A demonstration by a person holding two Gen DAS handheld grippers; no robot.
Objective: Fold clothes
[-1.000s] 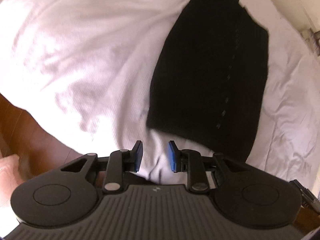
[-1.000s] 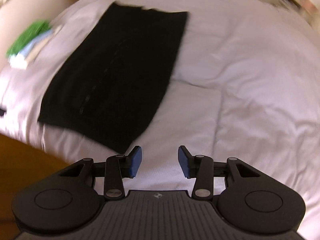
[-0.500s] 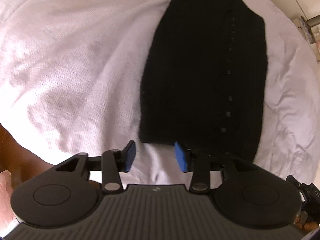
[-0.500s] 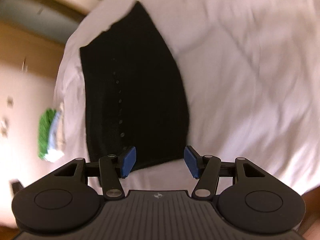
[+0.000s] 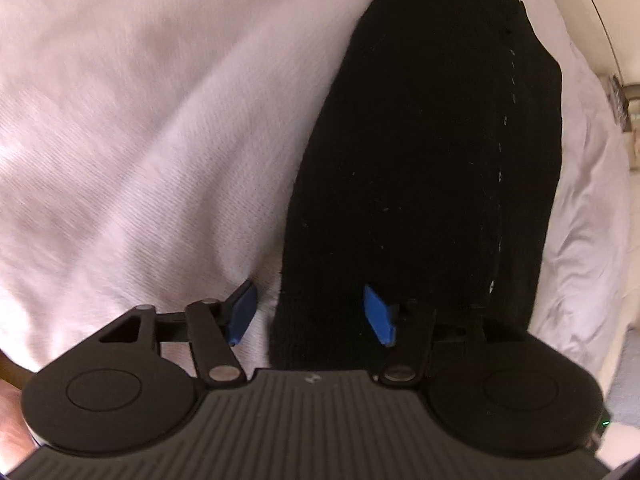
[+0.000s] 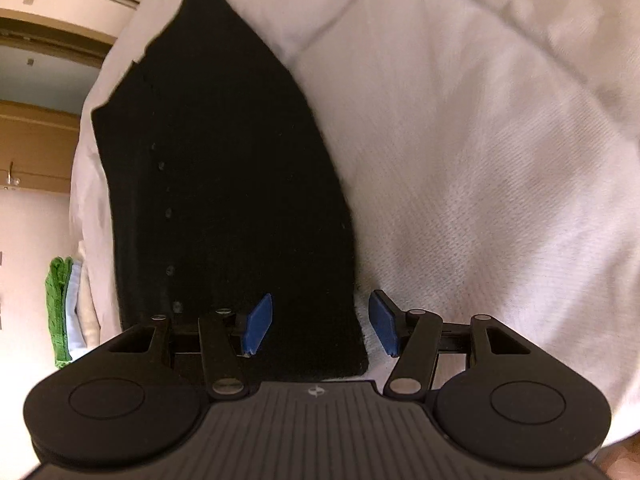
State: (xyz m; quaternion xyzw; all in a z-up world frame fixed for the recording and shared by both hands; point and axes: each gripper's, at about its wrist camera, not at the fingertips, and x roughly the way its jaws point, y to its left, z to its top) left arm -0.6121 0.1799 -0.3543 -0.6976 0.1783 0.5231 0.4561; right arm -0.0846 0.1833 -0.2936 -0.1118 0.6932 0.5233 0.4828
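Black cardigan (image 5: 420, 168) hem nearer now; left claw (image 5: 310, 312), right claw (image 6: 322, 326) spread wider (straddling corners).

The black garment (image 5: 424, 184) is a matt, fuzzy ribbed knit with small buttons down it. Under it, the white bedspread (image 5: 140, 140) looks like soft textured cotton, kinda waffle-weave and rumpled. Left gripper (image 5: 310, 316) and right gripper (image 6: 320, 324) are matt black plastic, with smooth blue pads (image 6: 258, 324) and ridged housings.
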